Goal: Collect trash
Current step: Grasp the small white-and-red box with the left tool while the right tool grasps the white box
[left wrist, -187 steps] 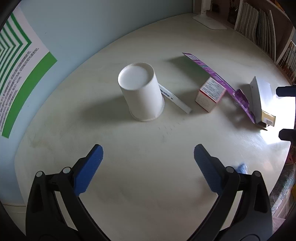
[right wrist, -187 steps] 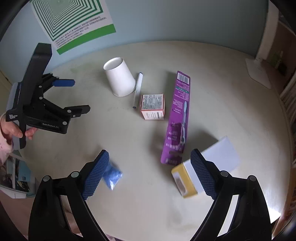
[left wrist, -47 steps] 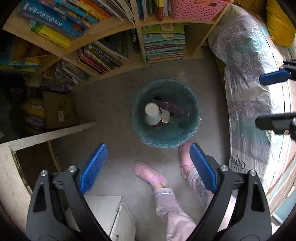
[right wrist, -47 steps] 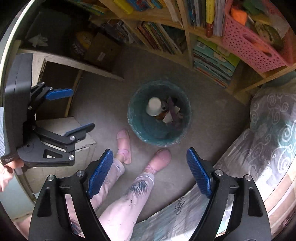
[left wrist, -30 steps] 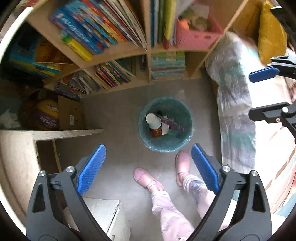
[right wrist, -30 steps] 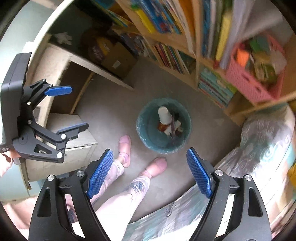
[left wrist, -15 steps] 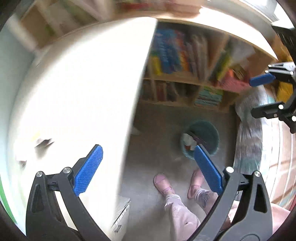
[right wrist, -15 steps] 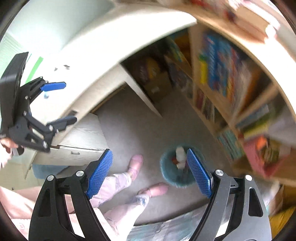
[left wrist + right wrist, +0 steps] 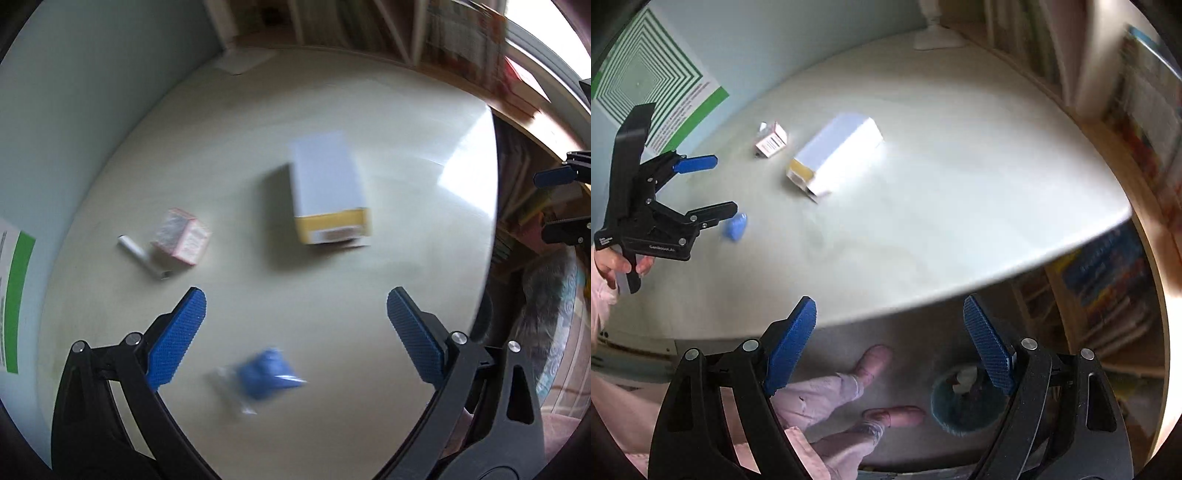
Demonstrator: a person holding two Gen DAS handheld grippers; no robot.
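On the pale table (image 9: 406, 155) lie a white and yellow box (image 9: 327, 188), a small pink and white box (image 9: 181, 236), a white tube (image 9: 142, 256) and a blue crumpled wrapper (image 9: 266, 373). My left gripper (image 9: 295, 332) is open and empty above the wrapper. It also shows in the right wrist view (image 9: 709, 188), next to the wrapper (image 9: 735, 226). My right gripper (image 9: 897, 350) is open and empty past the table's front edge. The teal bin (image 9: 964, 402) on the floor holds a white cup and other trash.
Bookshelves (image 9: 1126, 110) stand along the table's right side. A white lamp base (image 9: 242, 61) sits at the far edge. A green striped poster (image 9: 650, 85) hangs on the blue wall. The person's legs and pink slippers (image 9: 875, 360) are below the table edge.
Both grippers have swung up from the bin on the floor back to the table. The cup and purple package that lay on the table are now in the bin.
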